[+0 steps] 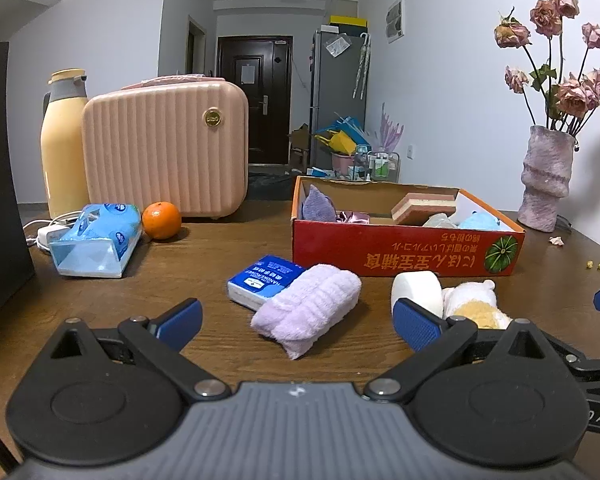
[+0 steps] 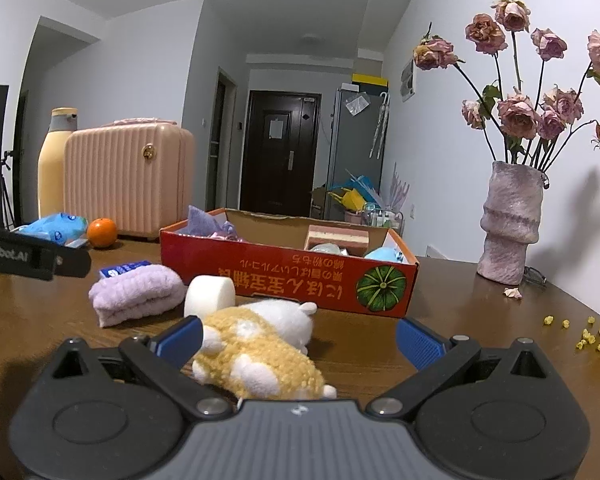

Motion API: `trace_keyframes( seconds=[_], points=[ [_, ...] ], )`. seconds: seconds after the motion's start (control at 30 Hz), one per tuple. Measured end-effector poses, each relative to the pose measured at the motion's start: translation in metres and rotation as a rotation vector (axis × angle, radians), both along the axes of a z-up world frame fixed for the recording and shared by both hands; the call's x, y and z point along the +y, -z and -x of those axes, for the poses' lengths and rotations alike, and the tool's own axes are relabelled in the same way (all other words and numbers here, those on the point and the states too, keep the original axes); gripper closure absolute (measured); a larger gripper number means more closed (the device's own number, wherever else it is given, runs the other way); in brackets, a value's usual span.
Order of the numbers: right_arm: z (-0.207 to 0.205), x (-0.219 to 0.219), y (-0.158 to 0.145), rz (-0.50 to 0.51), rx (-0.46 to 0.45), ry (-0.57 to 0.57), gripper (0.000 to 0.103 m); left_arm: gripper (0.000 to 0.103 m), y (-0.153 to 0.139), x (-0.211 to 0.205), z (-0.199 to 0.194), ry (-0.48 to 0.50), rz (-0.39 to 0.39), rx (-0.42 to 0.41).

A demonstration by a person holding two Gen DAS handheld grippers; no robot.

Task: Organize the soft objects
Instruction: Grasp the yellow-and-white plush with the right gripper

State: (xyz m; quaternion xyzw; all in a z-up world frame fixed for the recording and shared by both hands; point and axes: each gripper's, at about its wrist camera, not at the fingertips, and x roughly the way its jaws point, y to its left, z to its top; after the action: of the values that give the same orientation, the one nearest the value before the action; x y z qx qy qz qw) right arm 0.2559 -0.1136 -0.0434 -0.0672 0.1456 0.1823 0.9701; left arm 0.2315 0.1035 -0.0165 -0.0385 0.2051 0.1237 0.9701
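Left wrist: the left gripper (image 1: 298, 322) gapes wide, empty, with the towel (image 1: 308, 310) lying between its fingers just ahead. Ease forward, then close mid-roll.

Right wrist: the right gripper (image 2: 298, 340) is spread around the plush (image 2: 256, 350), off toward its left finger; centre it before squeezing, then lift to the box (image 2: 288, 276) ahead.

Left gripper (image 1: 298, 322): grey ribbed housing, black round-hubbed link arms, silver pivot screws, ridged blue finger pads (image 1: 414, 326). Right gripper (image 2: 298, 338), same build: grey ribbed body, black linkages, silver screws, blue pads (image 2: 418, 344). Left of its housing, a black bar with white "nRobot.AI" lettering.
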Motion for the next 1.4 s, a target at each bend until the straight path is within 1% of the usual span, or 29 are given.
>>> trace_keyframes(
  seconds=[0.17,0.47,0.67,0.9,1.2,1.33,1.4],
  points=[
    [-0.006,0.006,0.002,-0.006,0.046,0.002,0.0,0.0,0.0,0.008,0.002,0.003,0.02,0.007],
    [-0.031,0.032,0.01,-0.054,0.194,0.012,0.0,0.0,0.002,0.022,0.001,0.002,0.022,0.021],
    [-0.046,0.047,0.016,-0.039,0.245,0.043,0.0,0.0,0.004,0.034,-0.001,-0.009,0.03,0.036],
    [-0.067,0.049,0.021,-0.068,0.315,0.071,0.0,0.0,0.006,0.042,-0.002,-0.01,0.035,0.049],
    [-0.087,0.042,0.026,-0.12,0.385,0.057,0.0,0.0,0.009,0.043,-0.004,-0.009,0.039,0.063],
    [-0.094,0.041,0.029,-0.122,0.407,0.037,0.008,0.0,0.01,0.043,-0.005,-0.014,0.041,0.072],
    [-0.095,0.039,0.029,-0.133,0.411,0.027,0.008,0.0,0.01,0.044,-0.006,-0.015,0.042,0.073]
  ],
)
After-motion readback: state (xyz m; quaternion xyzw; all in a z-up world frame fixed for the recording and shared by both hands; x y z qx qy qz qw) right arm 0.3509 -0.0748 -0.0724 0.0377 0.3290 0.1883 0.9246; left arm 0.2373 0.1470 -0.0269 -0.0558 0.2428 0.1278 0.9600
